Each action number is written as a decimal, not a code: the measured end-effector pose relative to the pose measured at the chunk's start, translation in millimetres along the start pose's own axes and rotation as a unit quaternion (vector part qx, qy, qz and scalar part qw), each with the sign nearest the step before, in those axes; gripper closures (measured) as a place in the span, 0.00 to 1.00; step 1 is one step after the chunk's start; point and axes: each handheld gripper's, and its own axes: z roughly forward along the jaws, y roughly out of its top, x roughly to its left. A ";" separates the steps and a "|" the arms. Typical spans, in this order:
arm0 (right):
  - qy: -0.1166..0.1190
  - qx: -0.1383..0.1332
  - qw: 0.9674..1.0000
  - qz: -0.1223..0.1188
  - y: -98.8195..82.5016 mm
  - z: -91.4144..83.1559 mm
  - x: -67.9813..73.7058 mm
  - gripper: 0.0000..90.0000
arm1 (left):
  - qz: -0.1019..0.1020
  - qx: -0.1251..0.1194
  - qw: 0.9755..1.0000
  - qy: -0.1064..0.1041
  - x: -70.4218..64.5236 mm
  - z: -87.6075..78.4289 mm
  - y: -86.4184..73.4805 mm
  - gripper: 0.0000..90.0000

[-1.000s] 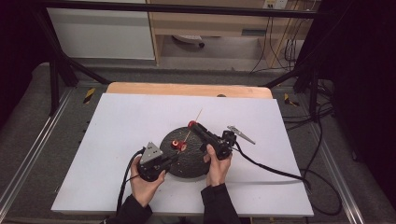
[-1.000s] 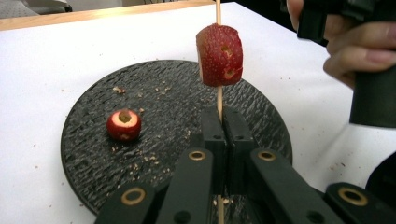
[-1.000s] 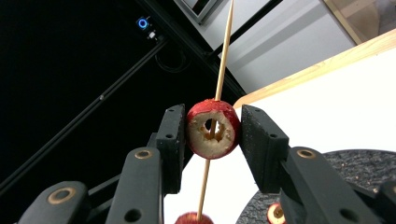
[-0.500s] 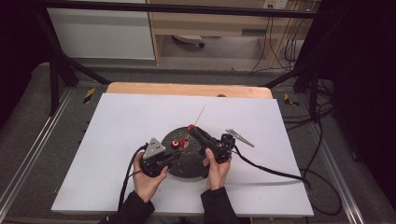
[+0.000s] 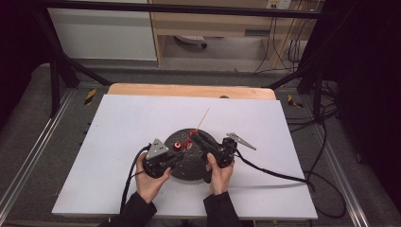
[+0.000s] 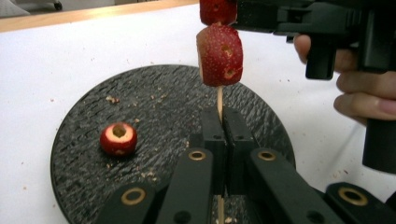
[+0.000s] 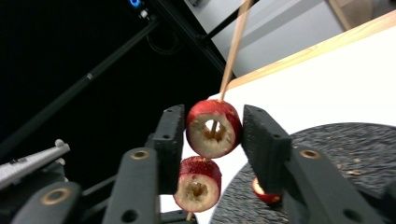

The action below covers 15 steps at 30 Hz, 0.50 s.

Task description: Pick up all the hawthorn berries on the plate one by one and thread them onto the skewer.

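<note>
Over the dark round plate (image 5: pixel 189 163) on the white surface (image 5: pixel 118 132), the left gripper (image 6: pixel 219 116) had its jaws clamped on a wooden skewer (image 6: pixel 219 100) carrying two red fruits. Around the upper fruit (image 7: pixel 214 127), the right gripper (image 7: pixel 212 128) had just been opening its jaws, now narrowly apart. A third fruit (image 6: pixel 118 138) lay on the plate.

White-topped table (image 5: pixel 118 142), round black plate (image 5: pixel 189 165) resting on it

A thin wooden skewer (image 6: pixel 219 100) is standing tilted above the round black slate plate (image 6: pixel 84 186), carrying two cored red hawthorn fruits (image 7: pixel 214 128), while a third (image 6: pixel 118 138) is lying on the plate.
</note>
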 end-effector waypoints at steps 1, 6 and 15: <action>-0.003 0.001 1.000 -0.005 0.1 -1.1 0.6 0.62 | 0.001 0.001 1.000 0.000 1.2 -0.7 -1.5 0.98; -0.011 0.029 0.999 -0.043 1.9 -4.3 0.2 0.47 | 0.000 0.016 1.000 0.002 8.3 -7.6 -11.2 0.98; -0.024 0.104 0.989 -0.101 7.5 -8.6 -7.7 0.19 | -0.013 0.035 0.999 0.013 29.4 -27.9 -25.2 0.98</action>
